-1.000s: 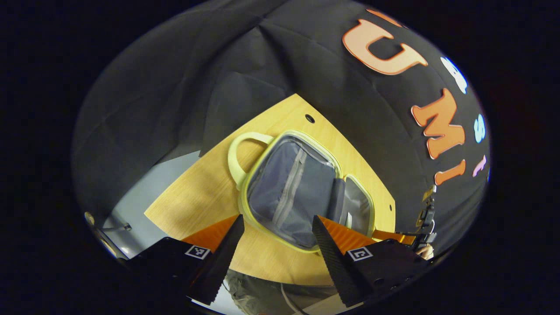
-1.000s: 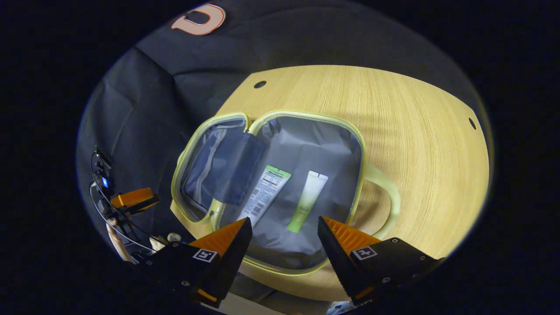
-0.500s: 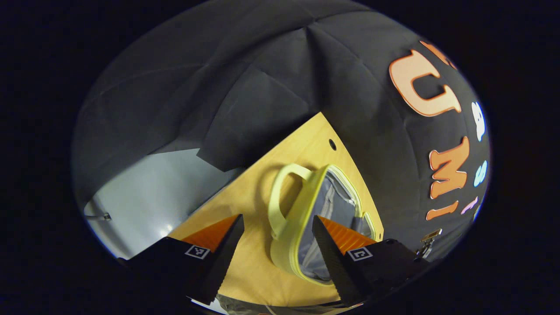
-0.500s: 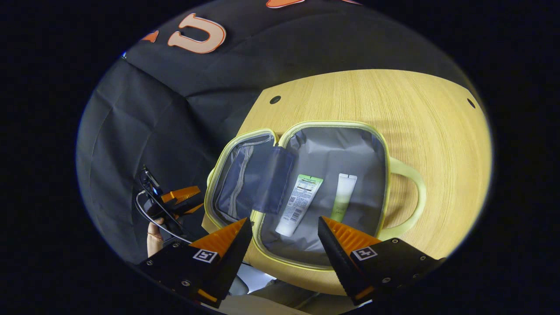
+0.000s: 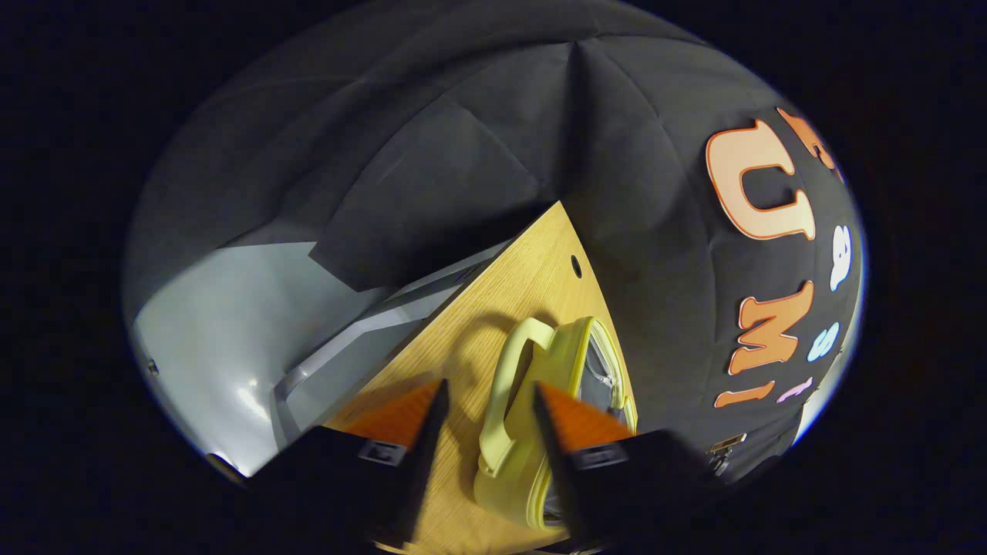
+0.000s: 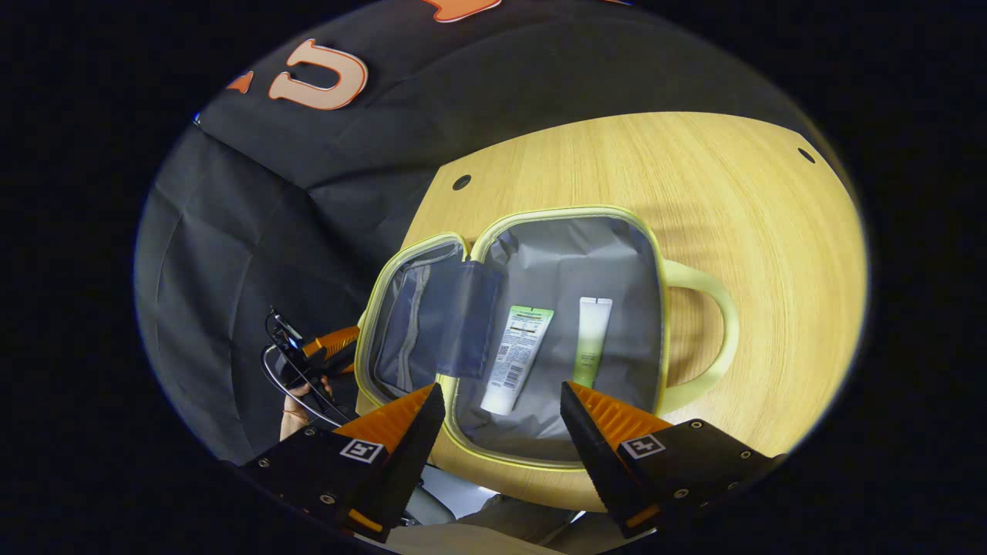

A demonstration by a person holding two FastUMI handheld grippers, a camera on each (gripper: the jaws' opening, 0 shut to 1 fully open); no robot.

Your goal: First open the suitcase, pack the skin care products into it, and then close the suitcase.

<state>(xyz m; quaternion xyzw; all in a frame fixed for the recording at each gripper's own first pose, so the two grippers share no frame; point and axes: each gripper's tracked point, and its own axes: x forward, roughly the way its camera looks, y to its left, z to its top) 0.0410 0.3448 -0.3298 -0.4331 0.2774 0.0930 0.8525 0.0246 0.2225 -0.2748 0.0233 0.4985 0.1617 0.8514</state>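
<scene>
Suitcase (image 6: 540, 432) lies open on worktop (image 6: 694, 177), two skin care tubes (image 6: 518, 356) inside right half. Left gripper (image 5: 484, 420), fingers apart, sits low at lid edge (image 5: 532, 385), nearer arm for closing. Right gripper (image 6: 501, 416) hovers above, fingers apart, empty.

Right gripper (image 6: 501, 432): black body w/ screws, square marker tags, possibly cabled.
</scene>
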